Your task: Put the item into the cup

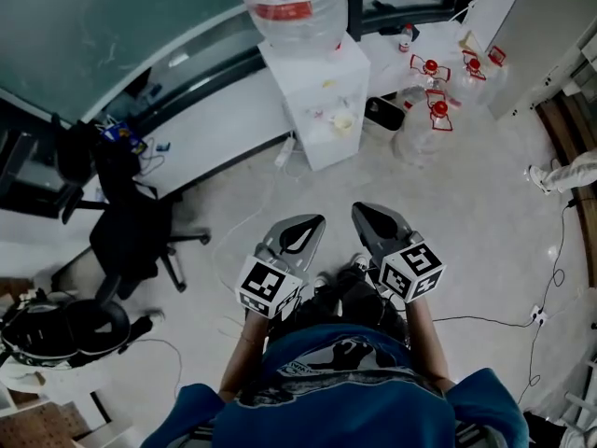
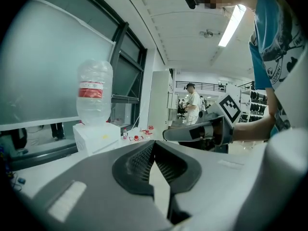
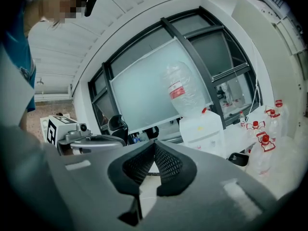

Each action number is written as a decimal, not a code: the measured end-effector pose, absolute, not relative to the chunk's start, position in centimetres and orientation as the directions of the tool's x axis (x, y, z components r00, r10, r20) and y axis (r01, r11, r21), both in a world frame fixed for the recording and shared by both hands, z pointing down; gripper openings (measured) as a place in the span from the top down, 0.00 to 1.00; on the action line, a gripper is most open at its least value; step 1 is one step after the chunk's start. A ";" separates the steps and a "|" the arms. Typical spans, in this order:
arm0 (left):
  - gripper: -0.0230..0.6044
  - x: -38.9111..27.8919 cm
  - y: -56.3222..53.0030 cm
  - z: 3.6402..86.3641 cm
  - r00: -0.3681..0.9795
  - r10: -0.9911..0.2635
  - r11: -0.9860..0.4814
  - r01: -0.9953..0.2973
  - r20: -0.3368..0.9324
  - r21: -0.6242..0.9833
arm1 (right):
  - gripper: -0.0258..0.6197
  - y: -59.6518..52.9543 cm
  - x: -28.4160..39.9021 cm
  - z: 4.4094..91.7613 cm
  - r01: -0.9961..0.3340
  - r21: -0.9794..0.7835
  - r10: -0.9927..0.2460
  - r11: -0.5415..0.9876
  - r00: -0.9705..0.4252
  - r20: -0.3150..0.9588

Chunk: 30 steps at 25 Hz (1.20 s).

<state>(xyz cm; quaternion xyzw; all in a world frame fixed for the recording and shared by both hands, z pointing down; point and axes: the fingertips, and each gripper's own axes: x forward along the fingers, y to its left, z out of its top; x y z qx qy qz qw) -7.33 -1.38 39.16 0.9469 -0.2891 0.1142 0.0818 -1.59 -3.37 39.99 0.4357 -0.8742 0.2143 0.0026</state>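
Though jaws together, left hand-held gripper [image 1: 317, 220] just beside right hand-held gripper [image 1: 358, 209]

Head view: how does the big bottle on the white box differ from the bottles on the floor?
The big clear bottle sits neck-down on the white water dispenser; the clear floor bottles stand neck-up. The big bottle wears a red label band; the floor bottles show red only at their tops. All are clear plastic.
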 end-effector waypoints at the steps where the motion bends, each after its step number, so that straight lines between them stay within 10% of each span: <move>1: 0.97 -7.8 -1.0 39.0 0.809 -0.528 -0.821 -0.564 0.257 0.088 | 0.96 -3.0 -2.1 39.9 -0.765 -0.365 -0.762 0.530 -0.619 0.192; 30: 0.97 -11.2 5.7 38.5 0.853 -0.492 -0.857 -0.509 0.174 0.073 | 0.96 4.4 -6.7 38.7 -0.785 -0.269 -0.769 0.558 -0.611 0.189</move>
